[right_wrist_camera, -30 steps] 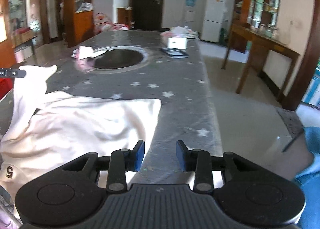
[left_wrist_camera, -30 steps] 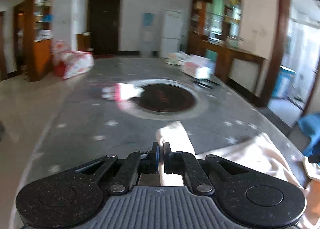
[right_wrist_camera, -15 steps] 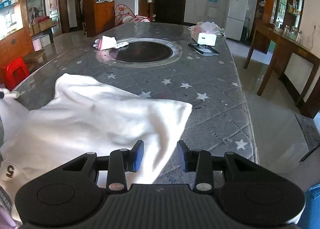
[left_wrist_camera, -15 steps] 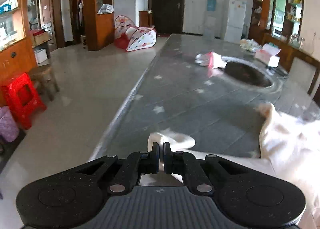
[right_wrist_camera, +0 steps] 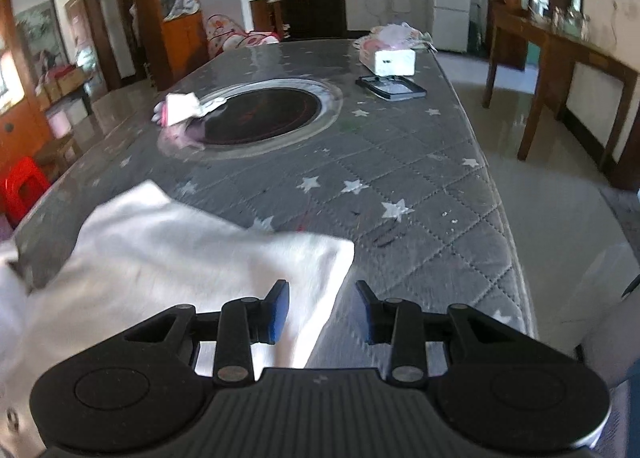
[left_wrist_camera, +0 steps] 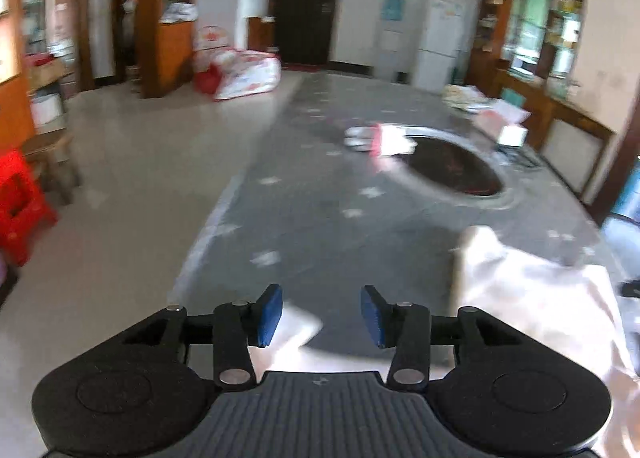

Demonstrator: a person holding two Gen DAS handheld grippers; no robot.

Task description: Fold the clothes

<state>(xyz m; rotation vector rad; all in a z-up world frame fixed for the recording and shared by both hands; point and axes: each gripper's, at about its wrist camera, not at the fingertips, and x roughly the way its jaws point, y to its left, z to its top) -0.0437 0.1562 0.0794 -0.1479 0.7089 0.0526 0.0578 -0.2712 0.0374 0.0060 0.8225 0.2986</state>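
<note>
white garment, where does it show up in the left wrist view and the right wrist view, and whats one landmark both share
Left wrist view: the white garment lies lower right, a blurred fold between the left gripper's open jaws.
Right wrist view: it fills the lower left, its edge under the right gripper.
Shared landmark: the dark round inset in the table.

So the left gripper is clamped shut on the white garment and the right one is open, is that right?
Not quite. The left gripper is open too: its jaws have just been opening, and in the left wrist view the white garment lies loose between them, unpinched. The right gripper is open, as you said.
</note>
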